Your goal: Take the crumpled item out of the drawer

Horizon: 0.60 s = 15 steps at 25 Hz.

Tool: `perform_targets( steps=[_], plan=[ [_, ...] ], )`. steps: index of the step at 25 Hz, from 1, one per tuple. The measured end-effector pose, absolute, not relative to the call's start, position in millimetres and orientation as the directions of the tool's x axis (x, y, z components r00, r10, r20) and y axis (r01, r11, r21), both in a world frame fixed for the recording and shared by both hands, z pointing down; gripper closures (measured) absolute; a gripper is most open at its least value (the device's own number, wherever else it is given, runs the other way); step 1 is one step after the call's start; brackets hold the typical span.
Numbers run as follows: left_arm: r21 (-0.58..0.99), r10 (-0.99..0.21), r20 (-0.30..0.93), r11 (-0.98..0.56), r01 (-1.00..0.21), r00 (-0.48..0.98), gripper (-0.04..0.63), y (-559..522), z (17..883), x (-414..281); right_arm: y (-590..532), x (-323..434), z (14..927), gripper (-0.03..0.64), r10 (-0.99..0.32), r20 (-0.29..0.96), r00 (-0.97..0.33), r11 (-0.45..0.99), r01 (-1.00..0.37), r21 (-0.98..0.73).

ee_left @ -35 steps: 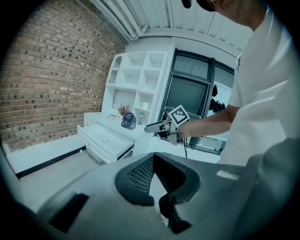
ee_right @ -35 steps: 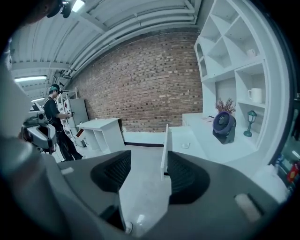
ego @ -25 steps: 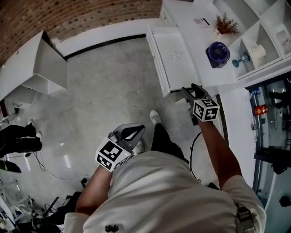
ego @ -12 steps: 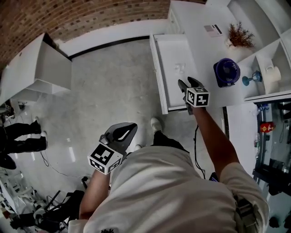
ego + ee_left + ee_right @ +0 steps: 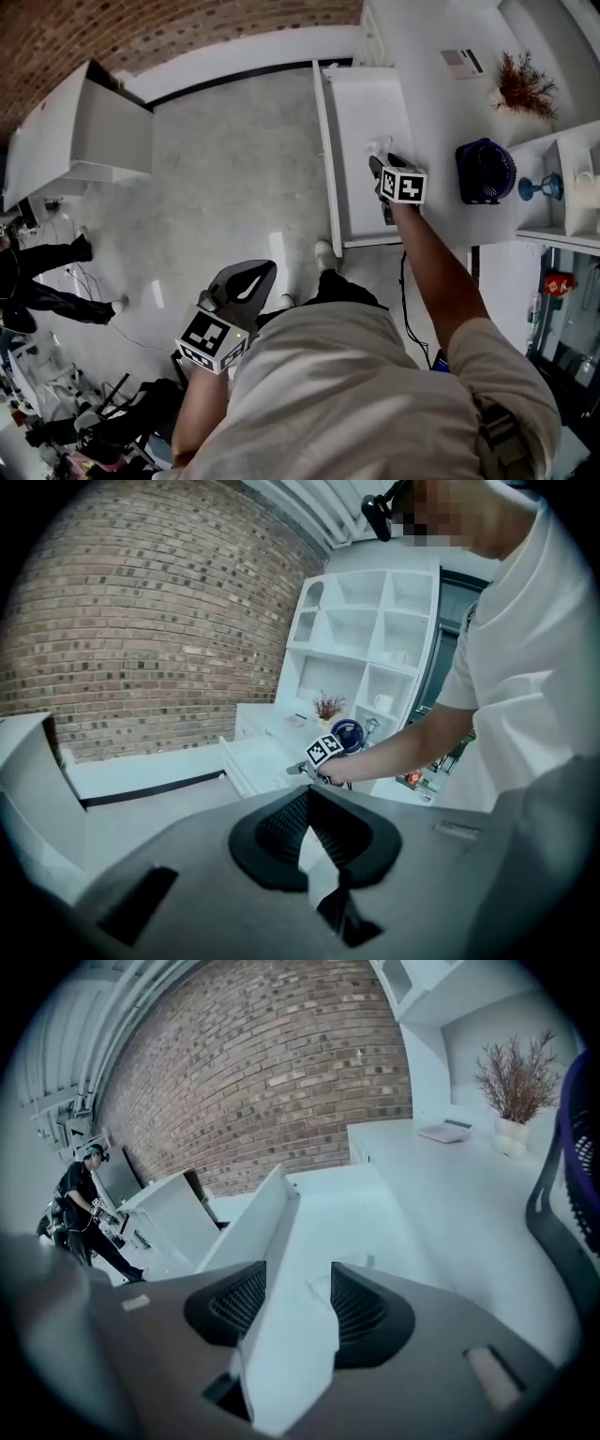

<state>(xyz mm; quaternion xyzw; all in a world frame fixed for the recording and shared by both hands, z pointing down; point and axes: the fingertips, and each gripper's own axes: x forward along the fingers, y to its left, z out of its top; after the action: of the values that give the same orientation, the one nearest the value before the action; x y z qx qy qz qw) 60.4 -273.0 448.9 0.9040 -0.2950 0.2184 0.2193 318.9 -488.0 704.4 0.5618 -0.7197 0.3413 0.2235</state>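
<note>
white and pulled open, the drawer (image 5: 361,103) juts from the counter (image 5: 436,112) over the pale floor (image 5: 234,169) in the head view. the crumpled item (image 5: 377,147), small and pale, lies on the drawer's bottom about midway along it. the right gripper (image 5: 382,161) reaches over the drawer with its tips just beside the item; whether they touch it cannot be told. the left gripper (image 5: 266,270) hangs well apart from the drawer, over the floor beside the person's shirt. a blue fan (image 5: 485,172) stands on the counter on the side away from the drawer's front, and a dried plant (image 5: 525,84) stands farther along the counter.

in the left gripper view, the left gripper (image 5: 306,794) is clenched, its black pads meeting at the tips with nothing between them. beyond it, the right gripper (image 5: 302,769) is held over the drawer (image 5: 255,759).

in the right gripper view, the right gripper (image 5: 298,1269) stands released: its jaws have just been closing a little, yet they are well apart and grip nothing. one white wall of the drawer (image 5: 274,1232) shows through the gap, and a faint clear shape lies on the drawer's bottom just past the pads. a brick wall (image 5: 281,1072) rises behind the drawer.
</note>
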Motion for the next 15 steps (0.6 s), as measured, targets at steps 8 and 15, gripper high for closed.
perform_targets(
  steps=[8, 15],
  plan=[
    [0.273, -0.448, 0.585, -0.676, -0.684, 0.676, 0.589, -296.3, 463.1, 61.4, -520.5, 336.3, 763.1, 0.388, -0.597, 0.763, -0.248, 0.083, -0.965, -0.248],
    [0.262, -0.456, 0.609, -0.656, -0.707, 0.649, 0.589, -313.0, 470.7, 58.9, -535.6, 341.2, 797.7, 0.416, -0.56, 0.793, -0.238, 0.023, -0.962, -0.272]
  ],
)
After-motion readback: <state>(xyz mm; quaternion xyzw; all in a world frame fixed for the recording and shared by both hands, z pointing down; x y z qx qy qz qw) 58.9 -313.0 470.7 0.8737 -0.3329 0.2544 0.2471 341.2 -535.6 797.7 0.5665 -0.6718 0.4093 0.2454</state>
